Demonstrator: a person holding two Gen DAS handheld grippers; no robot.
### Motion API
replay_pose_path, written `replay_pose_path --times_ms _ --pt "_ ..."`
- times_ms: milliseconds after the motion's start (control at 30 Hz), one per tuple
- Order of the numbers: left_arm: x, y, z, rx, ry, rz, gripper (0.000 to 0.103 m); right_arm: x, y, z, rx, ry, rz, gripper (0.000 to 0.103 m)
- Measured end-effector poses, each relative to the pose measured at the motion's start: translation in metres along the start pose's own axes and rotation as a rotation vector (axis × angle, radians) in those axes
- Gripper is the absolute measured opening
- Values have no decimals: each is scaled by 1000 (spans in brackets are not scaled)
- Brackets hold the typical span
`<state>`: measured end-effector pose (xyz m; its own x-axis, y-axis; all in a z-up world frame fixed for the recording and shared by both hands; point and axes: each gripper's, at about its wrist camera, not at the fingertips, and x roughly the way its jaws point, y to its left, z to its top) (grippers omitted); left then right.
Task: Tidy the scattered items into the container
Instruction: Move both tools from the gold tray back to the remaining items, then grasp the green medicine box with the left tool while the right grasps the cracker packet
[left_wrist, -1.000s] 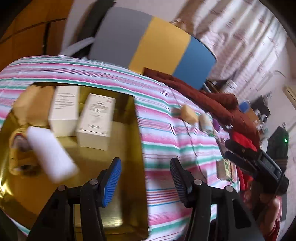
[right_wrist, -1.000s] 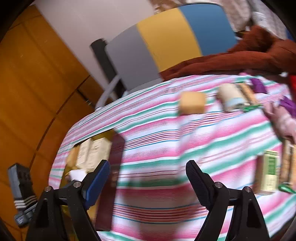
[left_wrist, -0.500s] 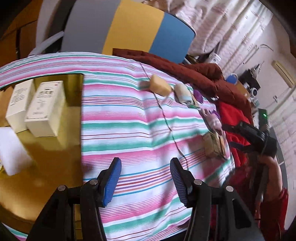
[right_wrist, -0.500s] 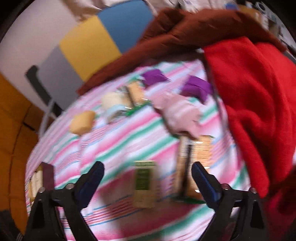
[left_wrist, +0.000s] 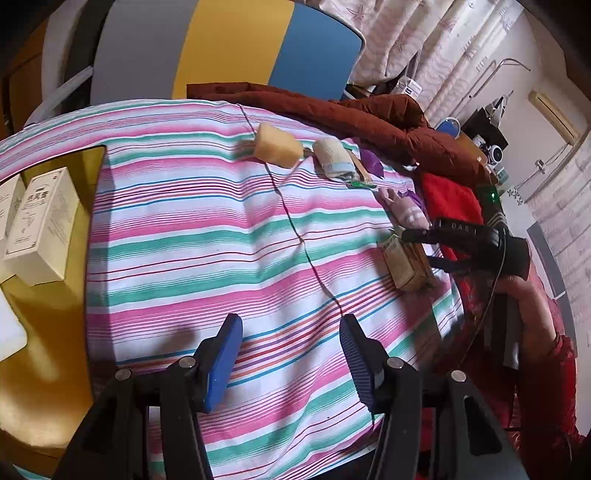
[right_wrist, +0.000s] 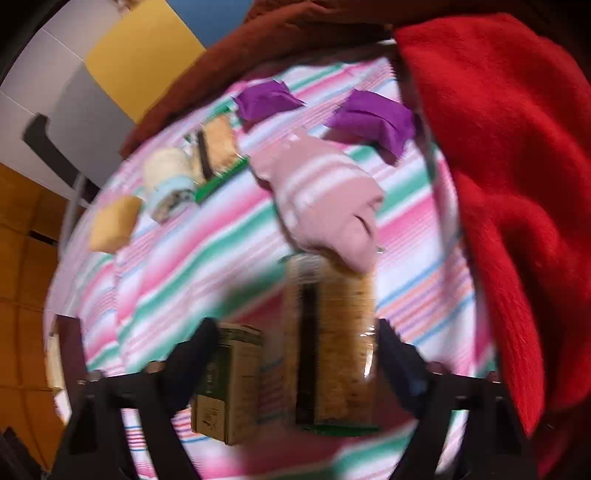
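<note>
Below, the right gripper (right_wrist: 291, 354), jaws just closing, straddles a cracker pack (right_wrist: 332, 343) and small box (right_wrist: 229, 384); the left gripper (left_wrist: 291, 354) hangs half-open over striped cloth (left_wrist: 207, 229)

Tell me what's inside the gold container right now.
In the left wrist view, the gold container holds two cream boxes at its back and a white block at the frame edge. The rest of its interior is cut off from view.

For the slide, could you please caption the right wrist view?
Right gripper, jaws just closing, straddles a green-and-tan carton and a clear-wrapped cracker pack on the striped pink-and-green tablecloth.
</note>
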<state>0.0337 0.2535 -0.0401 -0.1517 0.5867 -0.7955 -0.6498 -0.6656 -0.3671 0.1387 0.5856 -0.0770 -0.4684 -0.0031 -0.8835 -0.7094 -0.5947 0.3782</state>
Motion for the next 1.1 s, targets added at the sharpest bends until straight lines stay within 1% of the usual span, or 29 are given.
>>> replay_pose_path --times_ms 33,67,167,200,267,300,400,500,600,667,700,800,900,967,1000,1067,1100 --pt "3 -3 1 4 6 1 55 -1 -1 0 6 -8 8 70" --pt "5 -4 1 5 10 0 55 -2 -3 0 17 -15 21 69" --pt "13 -12 5 11 21 -12 55 -6 -10 0 62 -39 62 71" --pt "17 -17 8 17 26 -13 55 -8 -10 0 63 -48 49 72" --pt "24 -29 14 38 32 -25 55 -9 -8 1 52 -69 -1 72" --pt "29 -37 17 54 35 -31 55 -9 -5 3 48 -79 -12 72" --pt "46 -61 29 93 55 -70 55 -17 -3 3 42 -130 -7 72" --pt "64 -82 38 128 74 -91 55 -24 -9 5 74 -178 28 71" --pt "87 -101 48 141 119 -134 55 -32 -20 7 128 -213 35 72" --pt "101 -109 53 133 156 -158 55 -35 -26 7 156 -227 45 72" --pt "109 -113 54 131 182 -174 55 -33 -27 10 161 -229 48 72" --pt "128 -123 55 140 239 -191 55 -32 -28 12 170 -237 59 72" --pt "141 -127 55 151 252 -181 55 -33 -32 12 191 -244 71 73" --pt "145 -129 53 183 231 -155 53 -30 -33 14 196 -245 71 74" --pt "146 -129 51 200 219 -131 47 -29 -32 14 192 -243 71 74" --pt "143 -128 47 231 186 -104 37 -25 -29 15 172 -227 69 74" --pt "140 -125 45 240 175 -97 37 -24 -27 15 159 -214 66 74"
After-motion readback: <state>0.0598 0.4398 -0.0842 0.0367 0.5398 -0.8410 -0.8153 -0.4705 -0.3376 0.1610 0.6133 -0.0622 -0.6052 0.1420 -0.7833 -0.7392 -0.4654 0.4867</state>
